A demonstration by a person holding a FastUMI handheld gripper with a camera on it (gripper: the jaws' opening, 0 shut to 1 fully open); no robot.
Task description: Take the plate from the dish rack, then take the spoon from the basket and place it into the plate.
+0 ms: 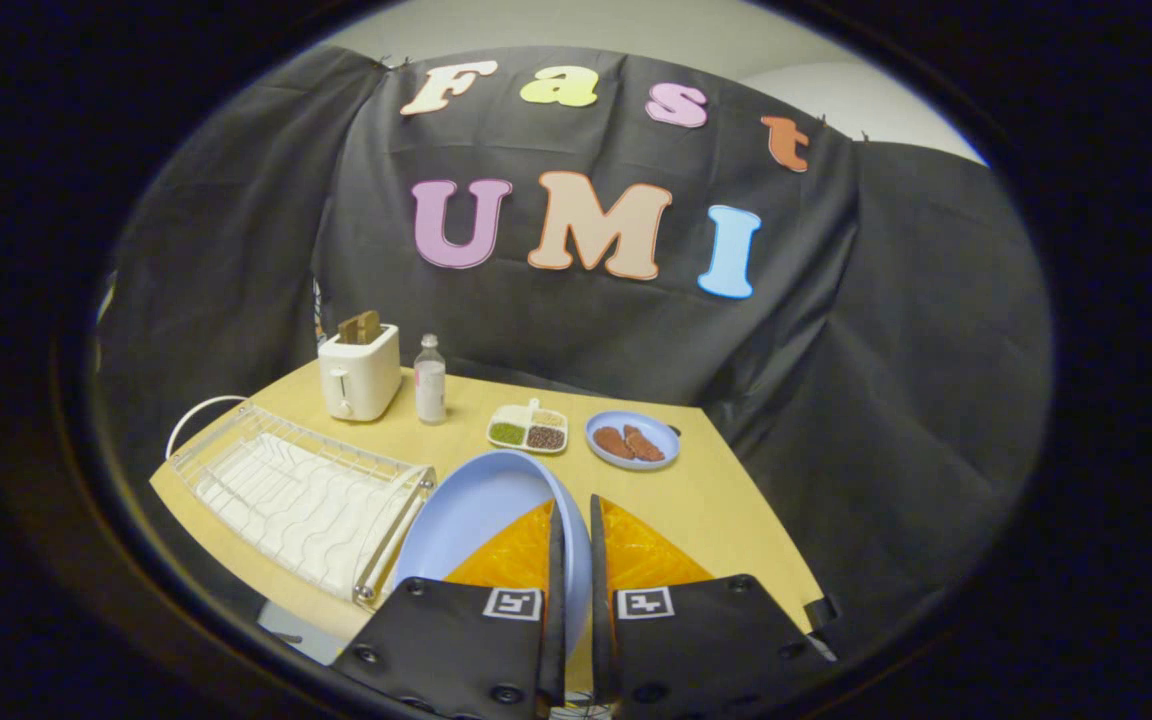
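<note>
1. A light wooden table [716, 500] stands in a booth hung with black cloth, and pale wall shows above the cloth.
2. The gripper [576, 520] has its 2 fingers drawn nearly together, clamped on the rim of a pale blue plate [481, 510], which stands between them.
3. The plate is tilted up on edge, its hollow face turned toward the rack side, and its rim runs down into the narrow gap between the fingers.
4. A white wire dish rack [296, 490] sits on the table just beside the plate, and its near end post almost touches the plate's edge.
5. Taking the rack as the landmark, a white toaster [360, 372] stands beyond its far end, with 2 brown slices of bread [360, 326] sticking out of the top.
6. A small clear bottle [429, 380] with a pale label stands upright just beside the toaster, on the side away from the rack.
7. Farther from the rack, past the bottle, lies a white divided dish [528, 430] holding green, brown and pale grains.
8. Beyond that dish, farthest from the rack, a second blue plate [633, 440] carries 2 brown pieces of food [628, 443].
</note>
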